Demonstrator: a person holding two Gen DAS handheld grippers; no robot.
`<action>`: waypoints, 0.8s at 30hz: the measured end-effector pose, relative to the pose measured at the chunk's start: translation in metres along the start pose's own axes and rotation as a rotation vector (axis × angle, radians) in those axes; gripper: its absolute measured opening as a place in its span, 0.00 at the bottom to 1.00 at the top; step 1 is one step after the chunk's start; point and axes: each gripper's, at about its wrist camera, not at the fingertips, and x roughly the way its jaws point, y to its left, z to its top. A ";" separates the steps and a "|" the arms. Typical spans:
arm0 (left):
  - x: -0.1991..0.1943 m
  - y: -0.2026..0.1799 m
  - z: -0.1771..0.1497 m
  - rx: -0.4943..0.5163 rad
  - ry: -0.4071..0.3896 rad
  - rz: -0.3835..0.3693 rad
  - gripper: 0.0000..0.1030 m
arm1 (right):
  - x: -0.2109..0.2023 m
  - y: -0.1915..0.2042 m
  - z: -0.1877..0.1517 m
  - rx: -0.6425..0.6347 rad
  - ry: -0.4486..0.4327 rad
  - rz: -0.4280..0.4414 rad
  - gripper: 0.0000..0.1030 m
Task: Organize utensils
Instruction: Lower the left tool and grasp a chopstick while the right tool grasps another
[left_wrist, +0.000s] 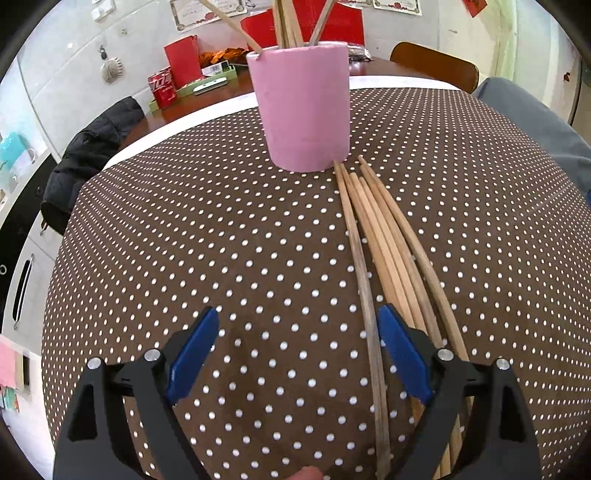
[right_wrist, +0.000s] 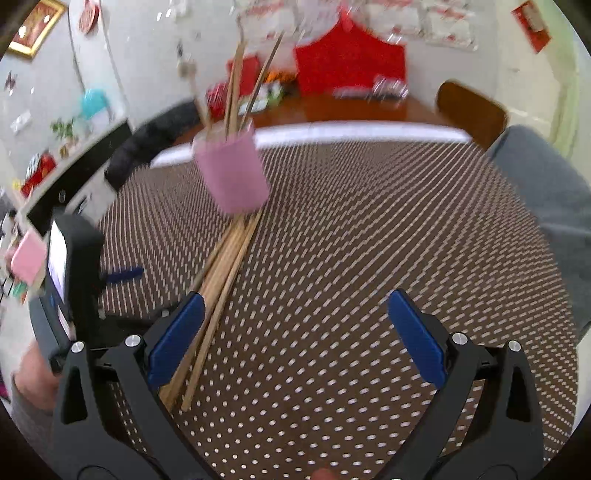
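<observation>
a round table under a brown cloth with white dots (left_wrist: 221, 240) fills both views, its far edge trimmed by a white band, with a bare wooden table behind it and one wooden chair back (left_wrist: 436, 64) at the far right. one pink cup (left_wrist: 303, 110) stands upright near the far side of the cloth, holding about five wooden chopsticks that lean out of its rim. on the cloth lies one loose bundle of chopsticks (left_wrist: 384, 243), roughly six by count, though they overlap; their far tips reach the cup's base and one seems to touch it. the cloth to the left of the bundle and to its right is open. a black jacket (left_wrist: 88, 155) hangs off to the left. one red can (left_wrist: 162, 86) stands on the far table, its white lettering too small to read. the left gripper (left_wrist: 297, 328) has its jaws spread wide with one dark chopstick running between them, untouched; its right finger sits over the bundle. the right gripper (right_wrist: 295, 314), in a blurred view, also stands wide with nothing between; its left finger overlaps the bundle's near ends.
</observation>
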 end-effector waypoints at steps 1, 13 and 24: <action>0.001 0.000 0.001 0.000 0.001 -0.004 0.84 | 0.010 0.005 -0.003 -0.017 0.028 0.013 0.94; -0.010 0.016 -0.021 -0.025 -0.017 -0.022 0.84 | 0.072 0.044 -0.025 -0.127 0.148 -0.020 0.88; -0.008 0.015 -0.014 -0.007 -0.002 -0.003 0.84 | 0.076 0.067 -0.027 -0.239 0.135 -0.060 0.37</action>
